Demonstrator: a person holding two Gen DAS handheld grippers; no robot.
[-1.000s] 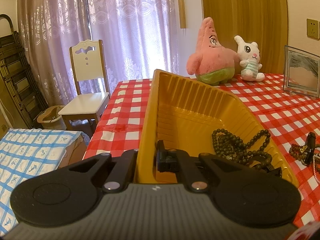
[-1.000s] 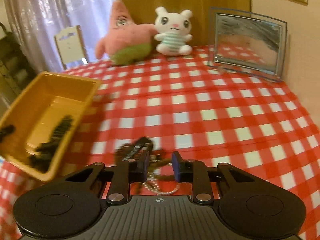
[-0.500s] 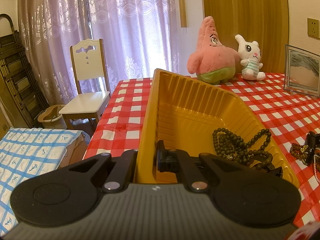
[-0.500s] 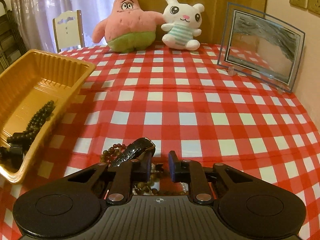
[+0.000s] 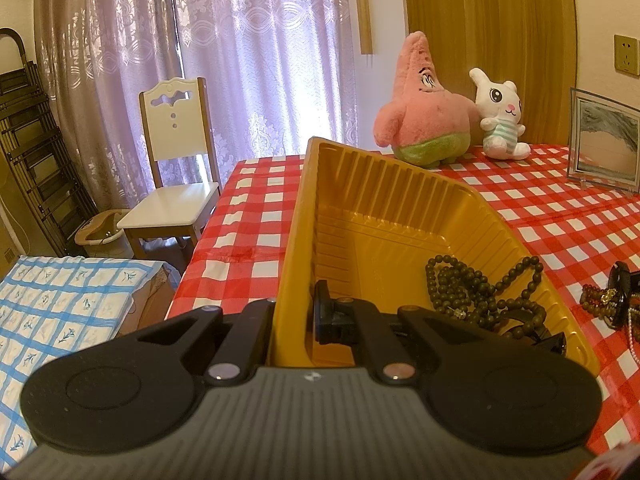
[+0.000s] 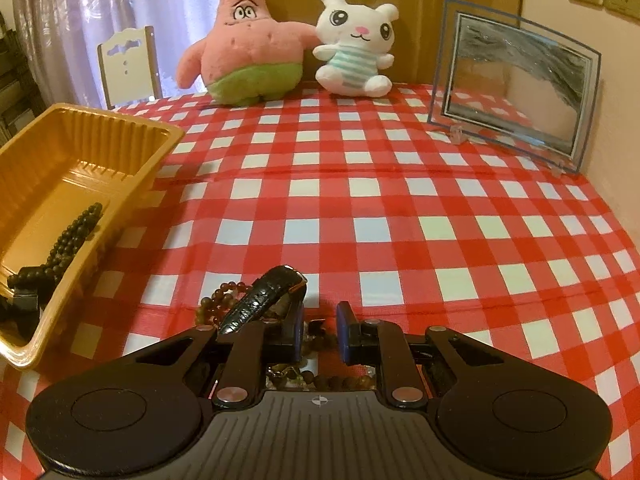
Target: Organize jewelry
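A small heap of jewelry is lying on the red-and-white checked tablecloth, just beside the near end of the yellow tray: brown beads, a dark strap arching over them, and a pale strand trailing at the edge. The right gripper is hovering over this heap with its jaws having just been closing; a gap is showing between the blue pads, beads are lying below it, and I cannot tell whether anything is being pinched. A string of dark beads is resting inside the tray. The left gripper is clamping the tray's near wall, one finger outside and one inside. At the far edge a pink star plush, a white bunny plush and a glass frame are standing
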